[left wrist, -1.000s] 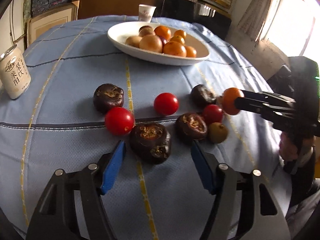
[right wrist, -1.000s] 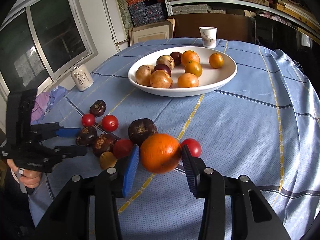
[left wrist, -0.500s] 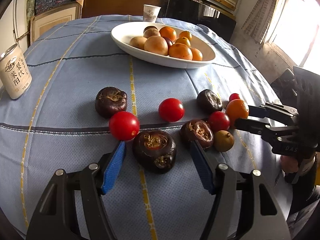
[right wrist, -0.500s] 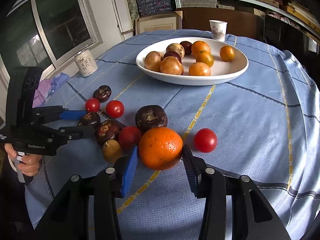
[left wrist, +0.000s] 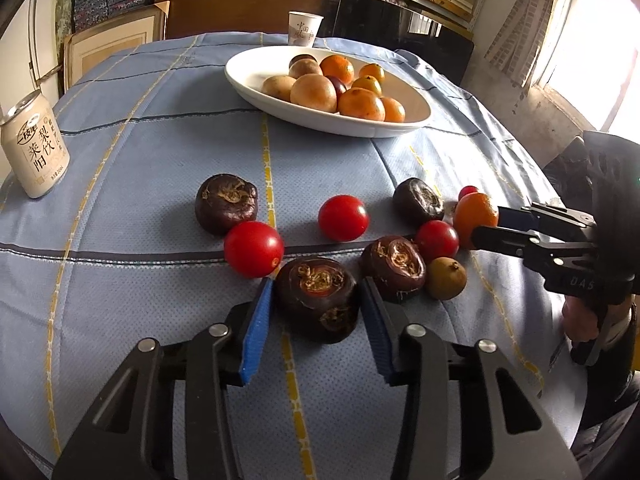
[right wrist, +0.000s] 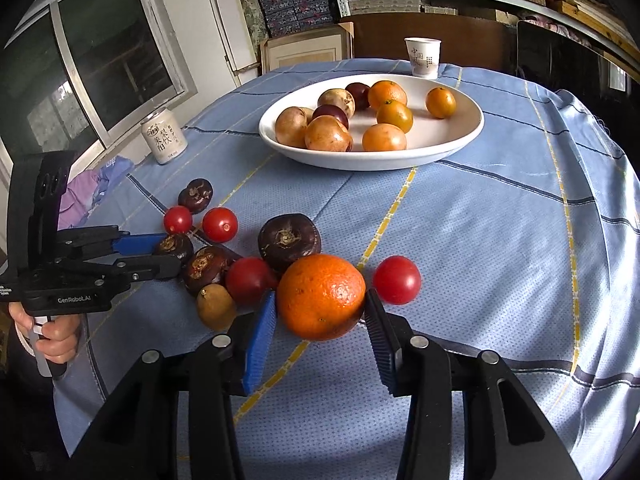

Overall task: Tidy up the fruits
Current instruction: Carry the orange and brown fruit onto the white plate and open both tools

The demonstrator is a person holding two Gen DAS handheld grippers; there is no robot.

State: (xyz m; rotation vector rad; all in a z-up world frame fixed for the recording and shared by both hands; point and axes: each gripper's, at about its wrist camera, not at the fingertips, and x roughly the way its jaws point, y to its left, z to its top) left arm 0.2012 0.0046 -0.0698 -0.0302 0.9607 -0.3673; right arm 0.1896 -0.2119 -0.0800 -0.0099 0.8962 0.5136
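A dark brown fruit [left wrist: 318, 300] lies on the blue tablecloth between the blue pads of my left gripper [left wrist: 316, 288]. Its jaws are closing, and both pads touch the fruit's sides. The same gripper shows at the left of the right wrist view [right wrist: 168, 254]. My right gripper [right wrist: 320, 308] is shut on an orange [right wrist: 322, 296], held just above the cloth beside the loose fruit; the left wrist view shows this orange [left wrist: 476, 216] at the right. A white bowl [left wrist: 416, 116] with oranges and brown fruit stands at the far side.
Loose on the cloth are red tomatoes [left wrist: 254, 248] [left wrist: 343, 218], more dark fruits [left wrist: 226, 202] [left wrist: 394, 268] and a small brownish fruit [left wrist: 446, 278]. A drink can [left wrist: 34, 148] stands at the left edge. A paper cup [left wrist: 304, 28] is behind the bowl.
My left gripper's jaws have come together from wide apart onto the dark fruit. The right gripper still holds the orange in about the same spot.
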